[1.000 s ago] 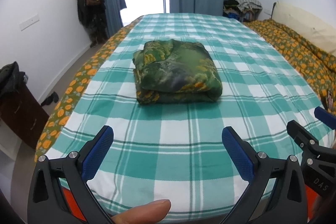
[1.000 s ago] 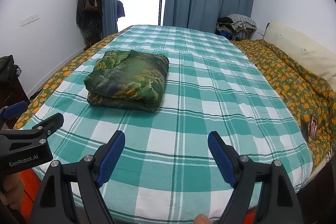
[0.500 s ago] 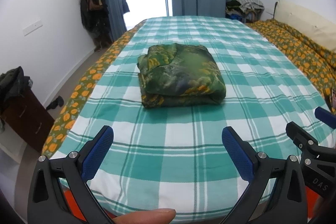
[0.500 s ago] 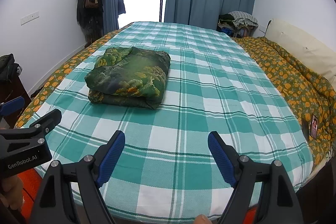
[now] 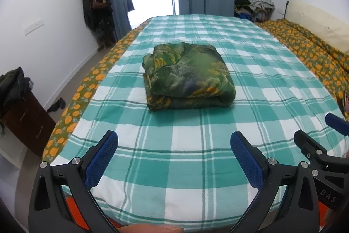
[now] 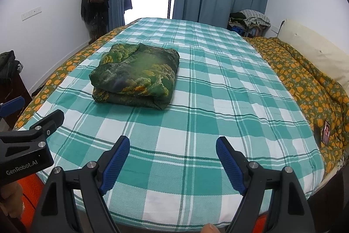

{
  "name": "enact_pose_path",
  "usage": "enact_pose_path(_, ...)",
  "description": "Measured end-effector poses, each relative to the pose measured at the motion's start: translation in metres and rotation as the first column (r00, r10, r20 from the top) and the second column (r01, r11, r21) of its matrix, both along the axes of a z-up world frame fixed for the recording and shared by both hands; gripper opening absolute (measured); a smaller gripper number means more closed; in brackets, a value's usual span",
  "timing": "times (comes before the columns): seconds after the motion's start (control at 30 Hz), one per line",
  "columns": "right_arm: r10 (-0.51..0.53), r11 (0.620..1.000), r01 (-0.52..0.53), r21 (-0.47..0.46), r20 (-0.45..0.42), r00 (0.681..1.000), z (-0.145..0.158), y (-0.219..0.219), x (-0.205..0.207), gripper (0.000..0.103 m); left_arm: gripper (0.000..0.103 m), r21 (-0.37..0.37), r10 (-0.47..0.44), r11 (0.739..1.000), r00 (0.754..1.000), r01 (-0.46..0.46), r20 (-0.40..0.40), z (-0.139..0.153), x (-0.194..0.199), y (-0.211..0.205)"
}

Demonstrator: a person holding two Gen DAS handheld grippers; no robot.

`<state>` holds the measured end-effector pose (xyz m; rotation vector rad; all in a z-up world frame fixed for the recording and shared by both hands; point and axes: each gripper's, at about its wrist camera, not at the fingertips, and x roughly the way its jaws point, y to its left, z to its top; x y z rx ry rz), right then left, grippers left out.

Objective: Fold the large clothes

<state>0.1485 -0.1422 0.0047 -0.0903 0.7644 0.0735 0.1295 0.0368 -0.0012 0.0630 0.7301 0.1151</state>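
Hovering near the bed's edge, left gripper [image 5: 174,158] and right gripper [image 6: 172,159] are holding jaws spread, empty, since the green floral garment [image 5: 187,75] is probably lying fully folded.

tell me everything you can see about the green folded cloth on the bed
The green folded cloth is a thin, slightly glossy-looking fabric printed in dark green with yellow-orange and bluish patches. It is folded into a thick, roughly rectangular bundle of several layers, with a rounded fold facing the cameras and looser, rumpled edges at its far left corner. It lies flat on the teal and white checked bedspread, left of the bed's middle in the right wrist view. Only the bedspread touches it; the open left gripper and right gripper are short of it.
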Motion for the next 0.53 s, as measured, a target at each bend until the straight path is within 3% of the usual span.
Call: enact_pose_path(0.53, -0.006, 1.0, 0.006, 0.015, -0.029, 1.0, -0.0085, -0.0089, 0.0046, 0.083, 0.102, -0.002, -0.034, 0.999, 0.999, 0.034, -0.002, -0.0051, 0.0005, -0.009)
